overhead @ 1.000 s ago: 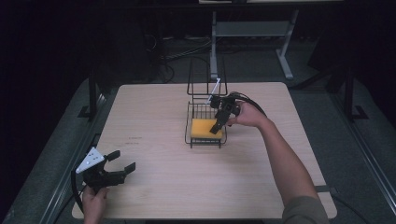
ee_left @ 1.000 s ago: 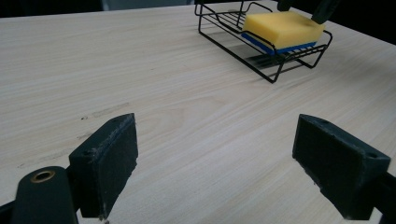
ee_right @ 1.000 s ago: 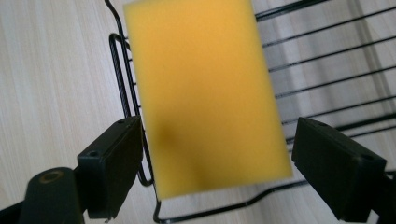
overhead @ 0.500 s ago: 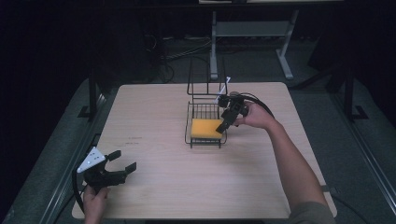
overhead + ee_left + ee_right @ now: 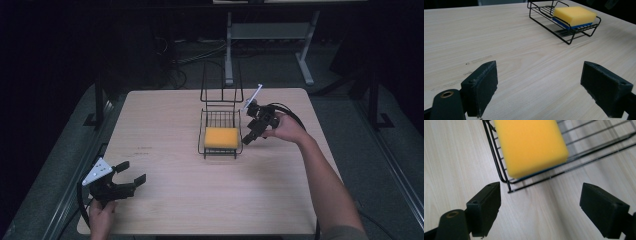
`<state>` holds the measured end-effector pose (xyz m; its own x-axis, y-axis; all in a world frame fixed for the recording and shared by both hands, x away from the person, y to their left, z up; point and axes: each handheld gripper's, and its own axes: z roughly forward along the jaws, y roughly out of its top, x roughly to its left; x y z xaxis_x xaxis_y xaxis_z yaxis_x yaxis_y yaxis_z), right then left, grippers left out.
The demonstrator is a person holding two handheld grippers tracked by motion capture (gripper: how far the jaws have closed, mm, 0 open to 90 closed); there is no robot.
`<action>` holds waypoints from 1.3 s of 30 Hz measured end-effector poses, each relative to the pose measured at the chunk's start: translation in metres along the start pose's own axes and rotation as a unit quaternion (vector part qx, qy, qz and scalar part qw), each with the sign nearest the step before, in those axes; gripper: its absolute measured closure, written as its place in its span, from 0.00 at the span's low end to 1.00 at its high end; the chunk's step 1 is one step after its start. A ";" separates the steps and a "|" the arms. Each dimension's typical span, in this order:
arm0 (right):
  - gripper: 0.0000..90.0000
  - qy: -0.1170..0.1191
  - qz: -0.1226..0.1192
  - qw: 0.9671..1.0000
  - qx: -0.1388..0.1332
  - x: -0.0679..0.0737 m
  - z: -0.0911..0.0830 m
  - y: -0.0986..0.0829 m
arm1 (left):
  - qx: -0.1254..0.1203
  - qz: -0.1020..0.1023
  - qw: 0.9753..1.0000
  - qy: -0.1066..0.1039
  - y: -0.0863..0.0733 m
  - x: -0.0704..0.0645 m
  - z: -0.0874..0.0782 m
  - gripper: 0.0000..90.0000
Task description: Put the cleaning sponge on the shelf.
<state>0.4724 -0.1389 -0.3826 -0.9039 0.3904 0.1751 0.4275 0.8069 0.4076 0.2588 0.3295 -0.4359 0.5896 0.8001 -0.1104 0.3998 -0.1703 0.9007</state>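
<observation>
wooden table (image 5: 175, 115) — wire rack (image 5: 220, 131) holds yellow sponge (image 5: 221, 137); right gripper (image 5: 250, 136) beside it

One camera sits high up and looks forward and down on the whole pale wooden desk (image 5: 175, 200). The left gripper view sits low over the desk, far from the black wire basket (image 5: 567, 40), looking across at it. The right gripper view looks down from very close to the basket's corner (image 5: 507, 183). All three views share that basket.

Light wooden table (image 5: 200, 200), metal frame (image 5: 270, 35) behind
</observation>
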 end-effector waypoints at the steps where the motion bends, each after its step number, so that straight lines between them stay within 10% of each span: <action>1: 0.19 0.002 -0.001 1.000 0.000 0.000 -0.001 -0.003 | 0.001 0.002 1.000 -0.002 0.000 0.000 0.000 0.15; 39: 0.19 -0.012 0.008 1.000 -0.002 0.033 -0.010 -0.060 | 0.003 0.008 1.000 -0.004 0.001 -0.003 0.001 0.15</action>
<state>0.4169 -0.1787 -0.3926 -0.8960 0.4139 0.1608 0.4421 0.7981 0.4093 0.2581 0.3257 -0.4353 0.6011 0.7931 -0.0985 0.3945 -0.1873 0.8996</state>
